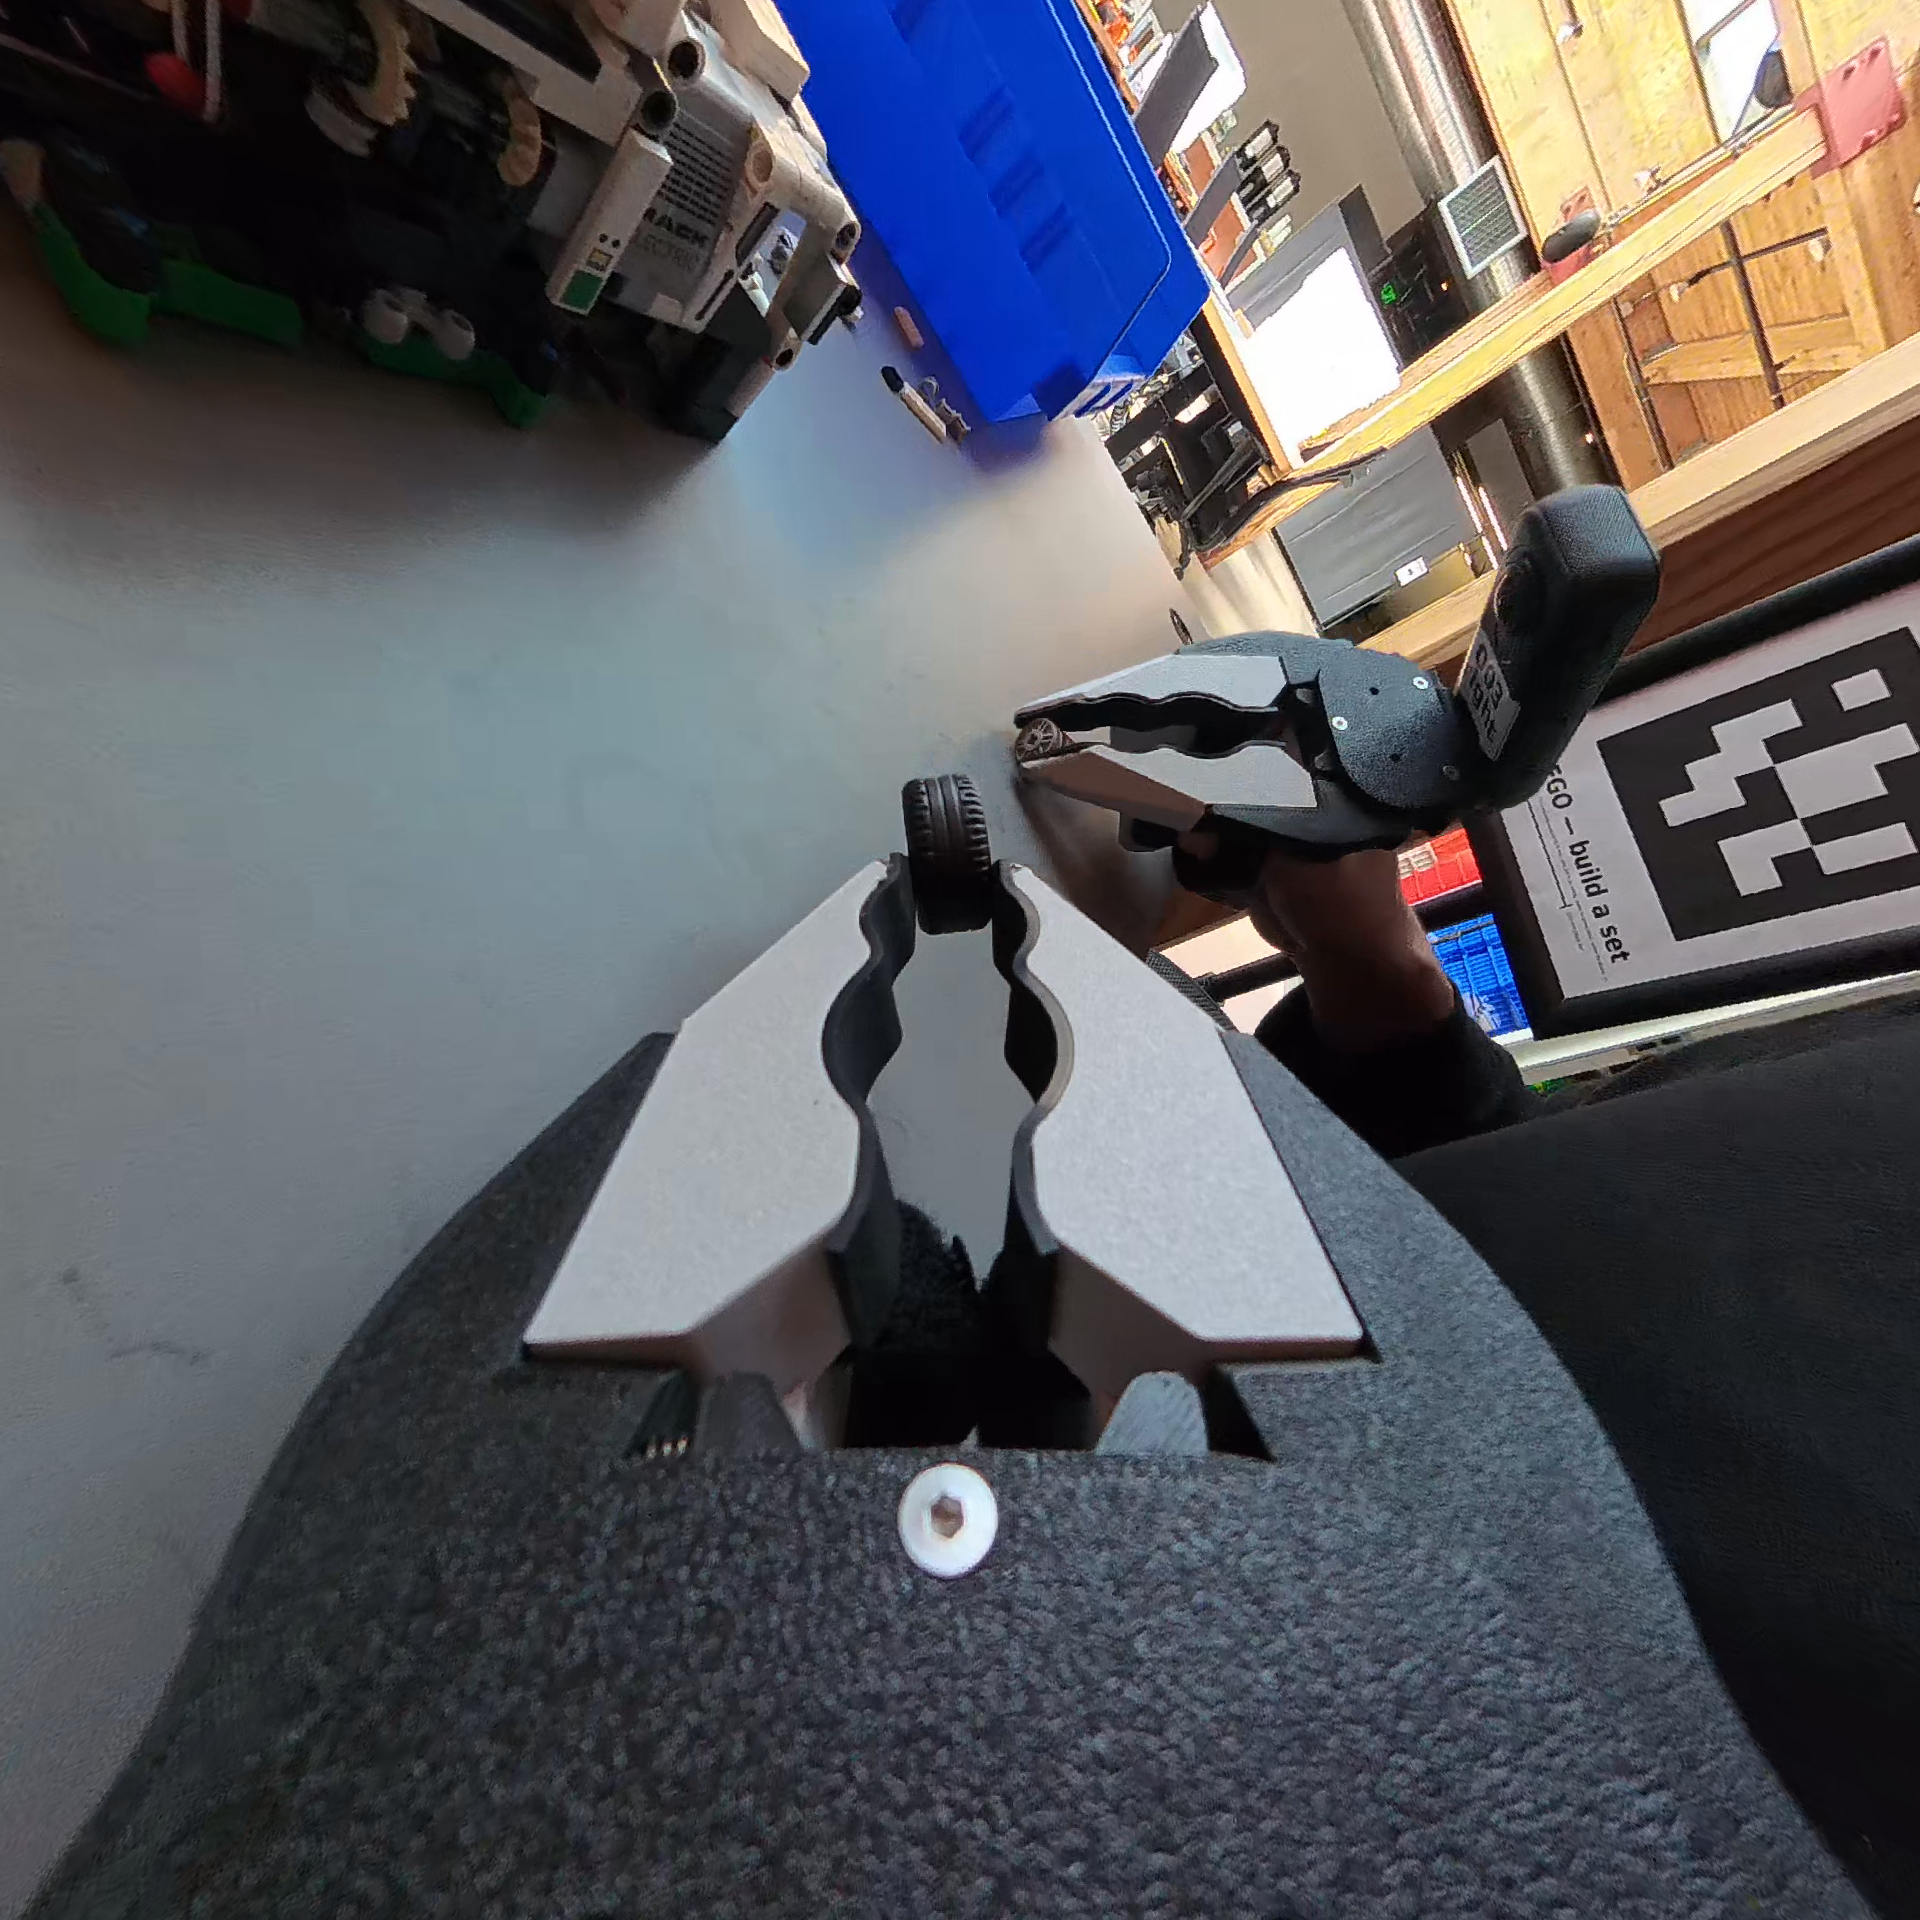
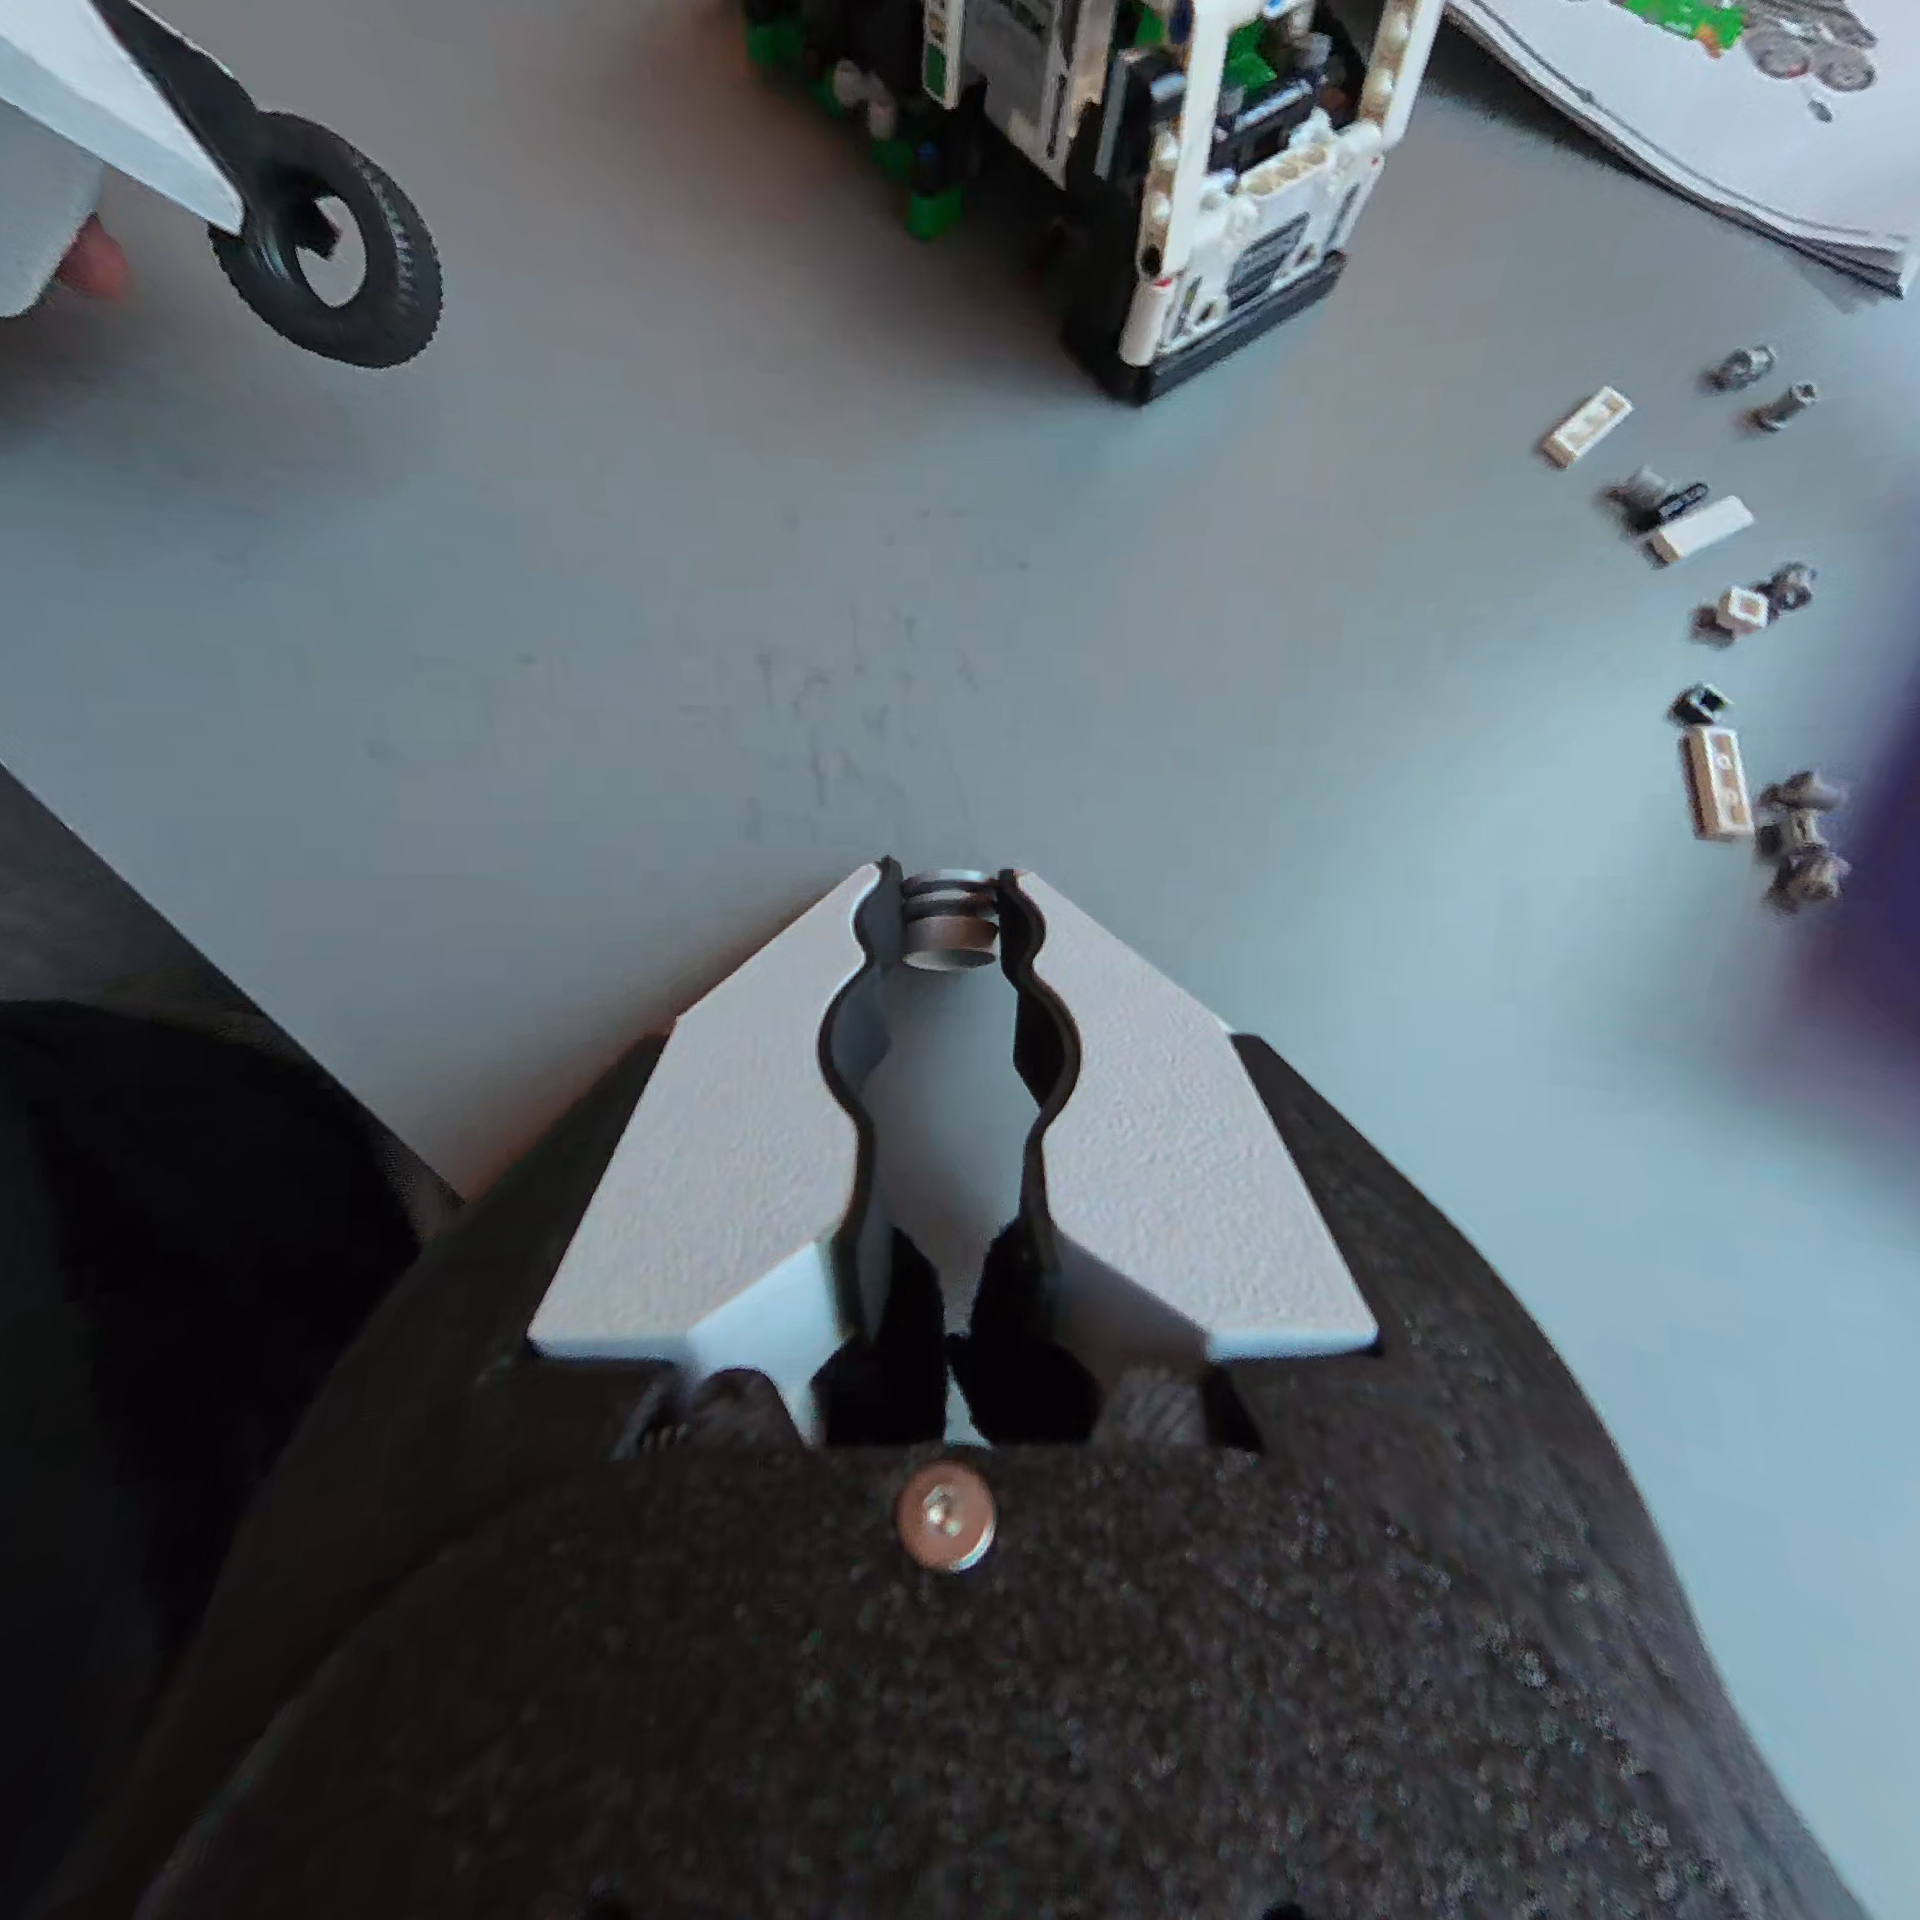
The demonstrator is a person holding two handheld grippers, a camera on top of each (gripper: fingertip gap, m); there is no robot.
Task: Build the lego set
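Two hand-held tools work above a pale grey tabletop [image 2: 623,644]. The left tool [image 1: 945,883] is closed around a black rubber tyre [image 1: 943,868], pinched across its tread at the very fingertips. The right tool [image 2: 945,904] is closed on a small grey wheel rim [image 2: 945,920], also held only at the tips. In the left wrist view the two tools sit near each other but apart, with the rim's face turned roughly toward the tyre.

The step in hand appears to be seating the rim inside the tyre. To do it well, line the rim's axis up with the tyre's open centre, bring them together squarely, and press evenly so the rubber stretches over the rim's edge instead of popping out of either shallow grip.

The partly built white, black and green truck model [image 2: 1195,177] stands farther back on the tabletop, with loose small pieces [image 2: 1704,623] to its right and an instruction booklet [image 2: 1714,135] beyond.
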